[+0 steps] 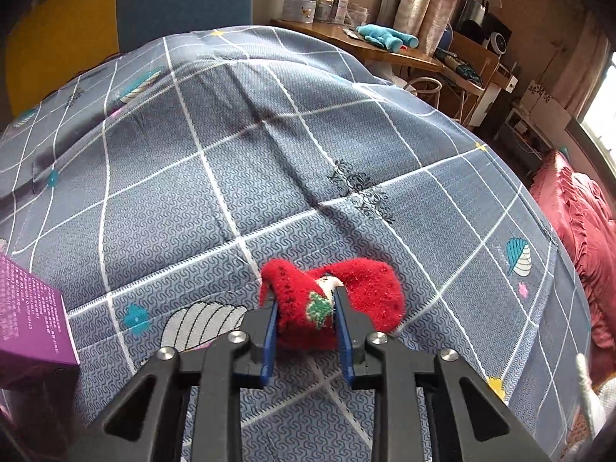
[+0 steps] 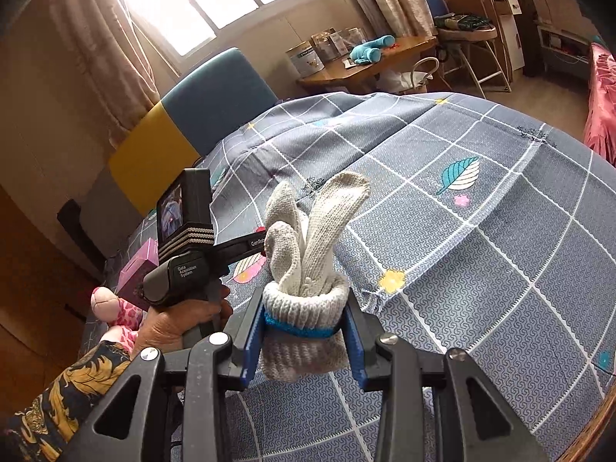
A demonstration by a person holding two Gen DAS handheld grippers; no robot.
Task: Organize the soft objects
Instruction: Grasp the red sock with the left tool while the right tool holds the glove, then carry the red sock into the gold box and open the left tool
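red sock clamped; handle label "data acquisition system".

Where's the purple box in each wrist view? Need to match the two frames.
Left wrist: purple box at the far left edge, lower half, on the grey checked bedspread.
Right wrist: same box at lower left, partly hidden behind the left gripper's camera body.
Shared landmark: blue plush toy on the wooden desk, top of both views.

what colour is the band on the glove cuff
Blue, on the white knit glove; the right wrist view shows it best.
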